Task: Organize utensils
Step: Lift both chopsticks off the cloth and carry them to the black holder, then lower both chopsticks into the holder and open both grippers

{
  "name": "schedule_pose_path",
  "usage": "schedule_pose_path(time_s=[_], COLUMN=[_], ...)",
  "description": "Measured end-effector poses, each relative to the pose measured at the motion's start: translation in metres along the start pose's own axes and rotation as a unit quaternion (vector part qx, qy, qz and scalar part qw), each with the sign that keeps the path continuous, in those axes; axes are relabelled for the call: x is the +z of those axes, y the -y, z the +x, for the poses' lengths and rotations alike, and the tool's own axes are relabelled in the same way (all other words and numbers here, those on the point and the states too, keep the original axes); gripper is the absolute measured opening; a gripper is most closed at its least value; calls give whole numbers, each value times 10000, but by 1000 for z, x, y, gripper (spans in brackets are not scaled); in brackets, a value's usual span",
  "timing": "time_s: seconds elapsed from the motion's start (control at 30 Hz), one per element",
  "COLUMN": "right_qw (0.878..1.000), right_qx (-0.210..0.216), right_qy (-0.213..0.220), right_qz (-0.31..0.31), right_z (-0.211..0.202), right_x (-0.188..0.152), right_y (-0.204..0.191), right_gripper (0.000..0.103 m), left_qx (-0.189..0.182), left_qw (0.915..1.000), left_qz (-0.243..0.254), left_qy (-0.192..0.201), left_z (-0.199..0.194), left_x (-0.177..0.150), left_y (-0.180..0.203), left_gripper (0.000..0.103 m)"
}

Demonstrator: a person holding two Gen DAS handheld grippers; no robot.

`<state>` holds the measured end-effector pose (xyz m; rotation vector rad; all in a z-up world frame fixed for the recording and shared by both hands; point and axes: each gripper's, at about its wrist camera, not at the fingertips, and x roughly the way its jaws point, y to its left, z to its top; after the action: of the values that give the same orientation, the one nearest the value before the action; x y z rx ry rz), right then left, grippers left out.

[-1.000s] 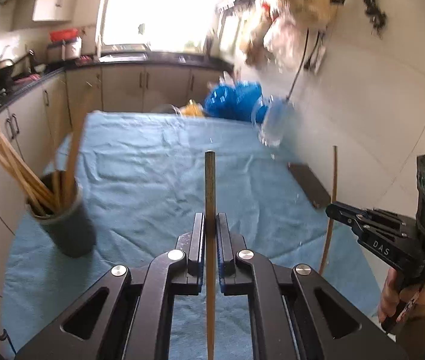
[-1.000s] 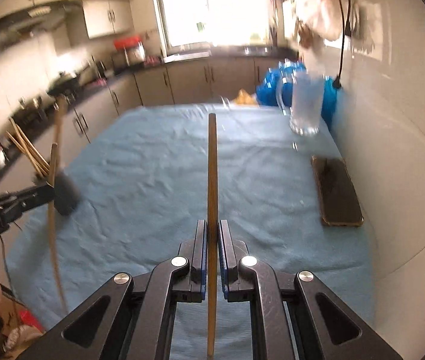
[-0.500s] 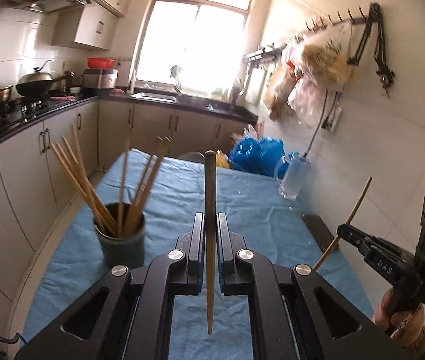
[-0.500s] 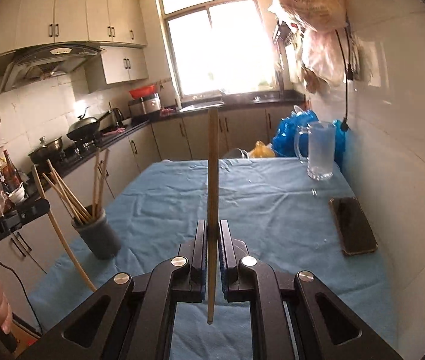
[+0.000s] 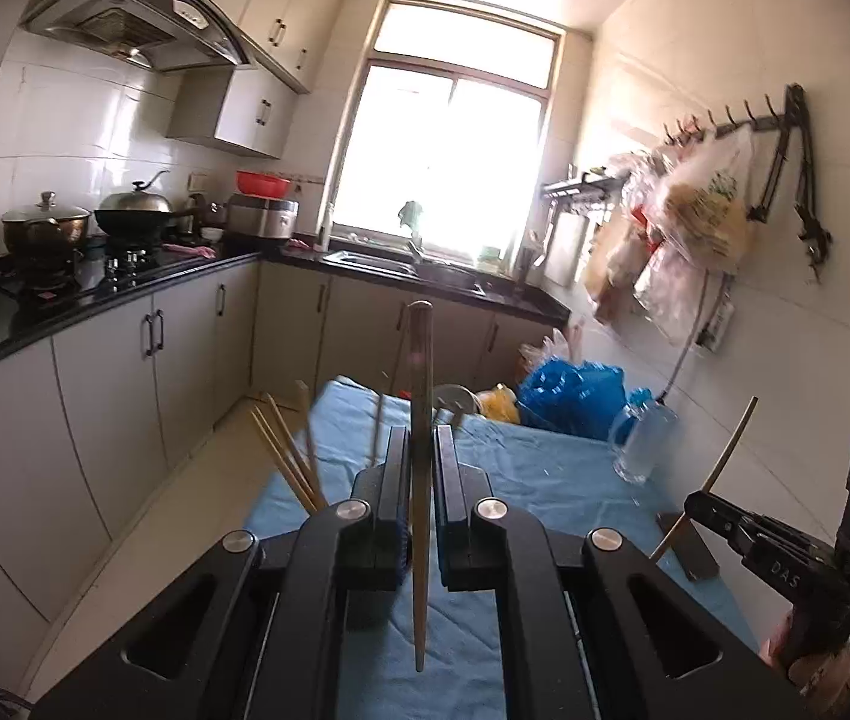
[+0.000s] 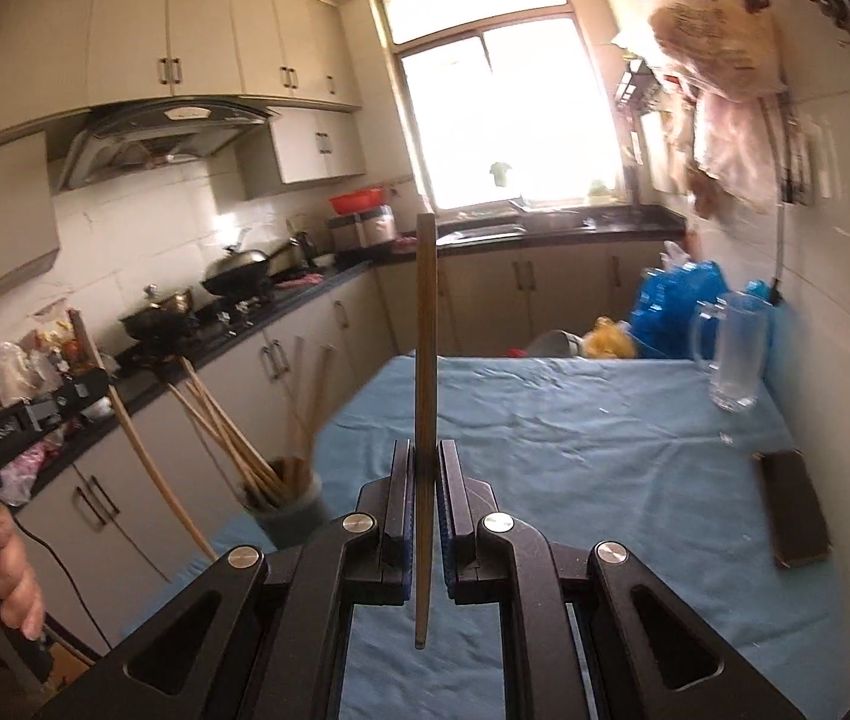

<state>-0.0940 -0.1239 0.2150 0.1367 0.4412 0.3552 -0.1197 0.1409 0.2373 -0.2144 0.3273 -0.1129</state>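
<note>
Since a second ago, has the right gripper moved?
Yes. The right gripper has risen and tilted up: the window now fills its upper view, while the blue tablecloth sits lower.

— What's the room like?
— A narrow kitchen: a bright window [image 5: 455, 156] over the sink [image 5: 371, 258], beige cabinets [image 6: 197, 54], white tiled walls [image 5: 785, 300].
— And the table?
— A blue tablecloth [image 6: 575, 420] covers it, its right edge against the wall.

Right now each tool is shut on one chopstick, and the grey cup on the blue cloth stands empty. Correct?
Not quite. The grey cup is not empty: the right wrist view shows several chopsticks standing in it. The rest holds: the left tool and the right tool each clamp one chopstick.
</note>
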Motion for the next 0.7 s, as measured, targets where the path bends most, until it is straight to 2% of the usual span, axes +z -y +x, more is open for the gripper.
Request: schedule_pose_path(time_s=[0.23, 0.43, 0.7], right_qw=[9990, 9970, 9972], right_qx=[401, 727, 662], right_qy=[144, 253, 32], right_qz=[-161, -84, -345], right_z=[36, 68, 111], right_x=[27, 46, 43], right_y=[-44, -76, -102], right_gripper=[8, 8, 8], left_qx=[207, 152, 125], left_qw=[9993, 9992, 9999], left_qz=[-29, -102, 18], left_qy=[317, 363, -86], left_z=[11, 36, 80], left_x=[27, 43, 30], left_y=[-20, -34, -40], left_gripper=[6, 6, 6])
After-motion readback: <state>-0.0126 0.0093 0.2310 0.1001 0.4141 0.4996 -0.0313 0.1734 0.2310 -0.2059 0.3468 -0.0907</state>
